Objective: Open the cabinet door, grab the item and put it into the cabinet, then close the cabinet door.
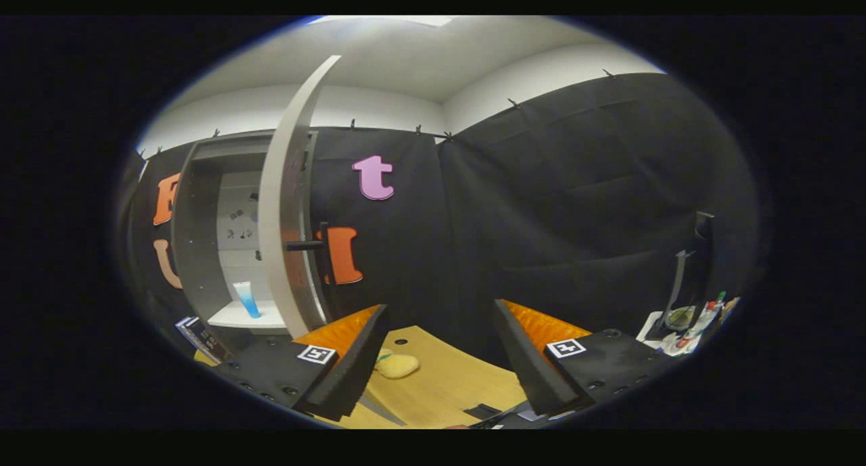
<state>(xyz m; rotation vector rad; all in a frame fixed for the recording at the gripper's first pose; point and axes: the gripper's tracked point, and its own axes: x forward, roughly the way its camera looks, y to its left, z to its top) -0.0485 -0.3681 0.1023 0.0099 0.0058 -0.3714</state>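
Observation:
A grey cabinet (196, 236) stands to the left beyond my fingers, its white door (281, 209) swung open edge-on towards me, with a dark bar handle (308, 245) on it. A blue and white tube (246, 298) stands upright on the cabinet's white shelf (233, 315). A yellow soft item (396, 365) lies on the wooden table (440, 385), just ahead of my left finger. My gripper (440, 358) is open, with nothing between its fingers.
A dark stand (676, 290) and several small bottles and bits (697, 320) sit at the table's right end. A dark box with labels (201, 337) lies below the cabinet at the left. Black cloth walls close the booth behind.

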